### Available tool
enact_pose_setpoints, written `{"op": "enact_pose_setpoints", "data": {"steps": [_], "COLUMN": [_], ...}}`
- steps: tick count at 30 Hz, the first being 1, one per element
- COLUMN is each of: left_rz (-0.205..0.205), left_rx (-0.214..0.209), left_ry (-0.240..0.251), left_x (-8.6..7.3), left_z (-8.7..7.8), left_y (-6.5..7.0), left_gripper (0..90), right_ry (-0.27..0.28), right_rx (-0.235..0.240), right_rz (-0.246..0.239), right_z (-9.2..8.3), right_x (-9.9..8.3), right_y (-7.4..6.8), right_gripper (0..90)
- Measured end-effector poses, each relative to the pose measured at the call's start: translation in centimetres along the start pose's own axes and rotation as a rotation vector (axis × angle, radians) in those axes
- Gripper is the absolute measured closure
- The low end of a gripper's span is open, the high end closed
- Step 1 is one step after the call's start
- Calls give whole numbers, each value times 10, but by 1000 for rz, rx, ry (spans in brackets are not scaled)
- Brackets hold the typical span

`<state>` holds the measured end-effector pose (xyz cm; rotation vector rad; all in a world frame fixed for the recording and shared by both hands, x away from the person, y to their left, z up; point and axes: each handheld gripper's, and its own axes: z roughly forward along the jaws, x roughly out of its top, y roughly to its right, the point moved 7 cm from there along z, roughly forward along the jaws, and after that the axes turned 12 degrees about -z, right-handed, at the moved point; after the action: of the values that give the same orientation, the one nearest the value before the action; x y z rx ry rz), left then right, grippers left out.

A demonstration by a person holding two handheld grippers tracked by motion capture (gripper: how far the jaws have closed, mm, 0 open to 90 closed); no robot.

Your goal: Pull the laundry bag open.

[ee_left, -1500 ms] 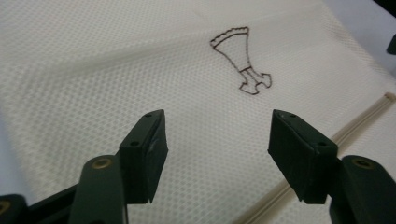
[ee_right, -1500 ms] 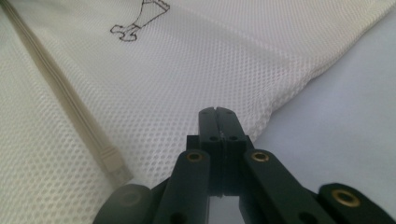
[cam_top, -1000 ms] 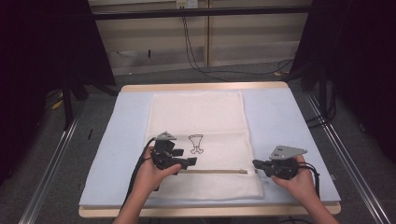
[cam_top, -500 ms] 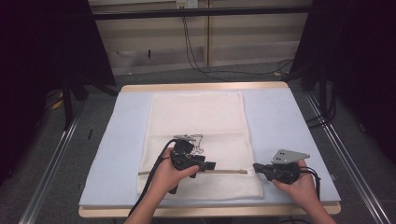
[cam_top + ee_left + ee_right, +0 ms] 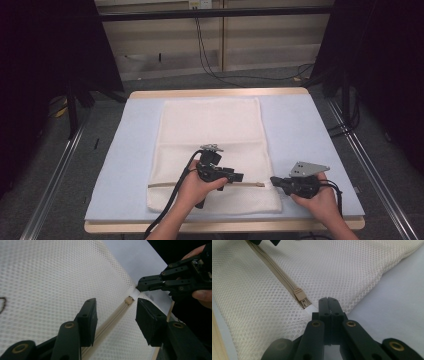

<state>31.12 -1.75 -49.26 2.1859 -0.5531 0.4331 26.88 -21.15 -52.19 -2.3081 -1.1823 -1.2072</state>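
Note:
A white mesh bag (image 5: pixel 210 130) lies flat on the blue mat, with a beige zipper (image 5: pixel 165 184) running across its near end. The zipper pull (image 5: pixel 258 184) (image 5: pixel 128 300) (image 5: pixel 299 294) sits near the right end. My left gripper (image 5: pixel 239 176) (image 5: pixel 115 305) hovers over the zipper just left of the pull. Its jaws have just been closing and straddle the zipper line (image 5: pixel 107 325) without pressing on it. My right gripper (image 5: pixel 274 180) (image 5: pixel 328 301) is shut on the white tab (image 5: pixel 310 308) at the zipper's right end. In the left gripper view the right gripper (image 5: pixel 138 286) is pinching that end.
The blue mat (image 5: pixel 310 135) covers a wooden table (image 5: pixel 215 93), with bare mat on both sides of the bag. A dark mark (image 5: pixel 2 303) shows on the mesh at the far left. Metal rails (image 5: pixel 55 165) and cables (image 5: pixel 210 60) lie on the floor beyond.
My left gripper has slid right along the zipper toward the pull, and its jaws stand narrower. The right gripper has kept its place and grip.

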Motion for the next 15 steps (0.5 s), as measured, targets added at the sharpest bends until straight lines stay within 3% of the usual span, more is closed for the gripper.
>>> {"op": "enact_pose_setpoints", "data": {"steps": [8, 15], "left_rz": [-44, -75], "left_rx": [-2, 1], "left_ry": [-44, -103], "left_x": [0, -2], "left_z": [23, 36], "left_y": [12, 11], "left_gripper": [552, 588], "right_ry": [-23, -27], "right_rx": [1, 1], "right_rz": [-11, -9], "right_z": [5, 6], "right_x": [-4, -4], "right_y": [-3, -3], "right_gripper": [900, 900]}}
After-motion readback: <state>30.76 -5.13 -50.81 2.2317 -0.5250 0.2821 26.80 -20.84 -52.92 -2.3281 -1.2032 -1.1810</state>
